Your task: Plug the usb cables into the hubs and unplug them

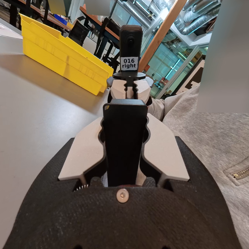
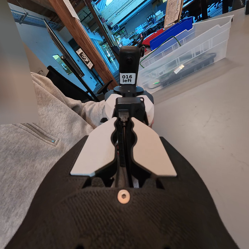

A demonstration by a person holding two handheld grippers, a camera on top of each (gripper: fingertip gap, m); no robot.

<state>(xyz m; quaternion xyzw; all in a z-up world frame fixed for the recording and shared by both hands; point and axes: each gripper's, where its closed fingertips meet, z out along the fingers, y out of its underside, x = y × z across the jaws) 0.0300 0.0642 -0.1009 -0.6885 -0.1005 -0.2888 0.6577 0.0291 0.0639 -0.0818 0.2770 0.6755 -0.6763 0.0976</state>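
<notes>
Now left gripper [image 1: 124, 119] jaws clamping black hub [image 1: 124, 134], right gripper [image 2: 124, 119] jaws pinching USB cable [image 2: 124, 117] plug at hub.

White sticker [image 1: 129, 63] with black print on black camera [image 1: 130, 40], centre far, left wrist view. Matching sticker [image 2: 127, 78] on facing camera [image 2: 129, 59], right wrist view. Far left, black-and-white patterned sign [image 2: 84, 58]; far right, printed sheet [image 2: 173, 12], unreadably small.

A grey table [image 1: 40, 107] fills the foreground. Beyond it a slanted wooden post [image 1: 161, 40] rises, with glass walls [image 1: 168, 60] and silver ducts [image 1: 195, 20] behind the post. Left of the post stand brown-topped desks [image 1: 94, 17] on dark legs. Light is cool and bluish.
</notes>
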